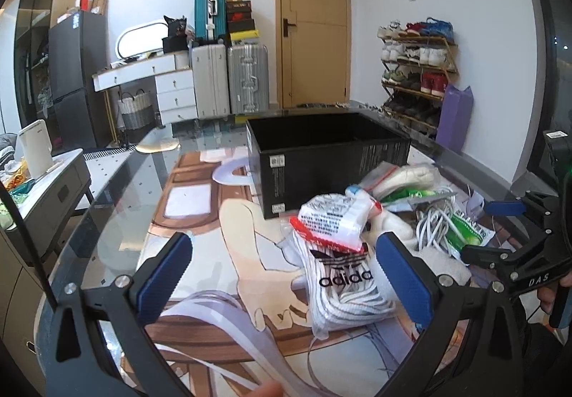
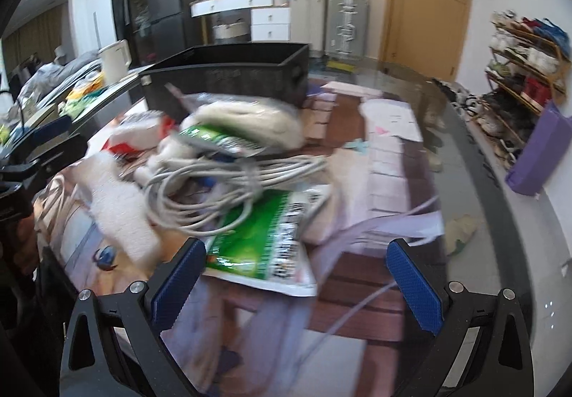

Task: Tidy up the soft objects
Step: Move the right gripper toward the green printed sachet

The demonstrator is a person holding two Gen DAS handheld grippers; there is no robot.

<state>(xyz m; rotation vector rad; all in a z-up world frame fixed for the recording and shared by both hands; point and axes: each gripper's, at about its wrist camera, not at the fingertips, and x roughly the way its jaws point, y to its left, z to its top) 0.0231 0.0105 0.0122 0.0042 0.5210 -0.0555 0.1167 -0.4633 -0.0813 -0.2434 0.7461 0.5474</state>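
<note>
Both wrist views look low and close across the glass-topped desk toward the tan wooden door. The left view sits further left; both share the open black cardboard box and the coiled white cable.

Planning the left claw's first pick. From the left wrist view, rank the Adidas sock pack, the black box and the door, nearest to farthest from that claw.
1. Adidas sock pack: lying on the table between the open left claw fingers, toward the right one.
2. Black box: behind the pack, mid-table, open top.
3. Door: on the far wall, beyond the table.
</note>
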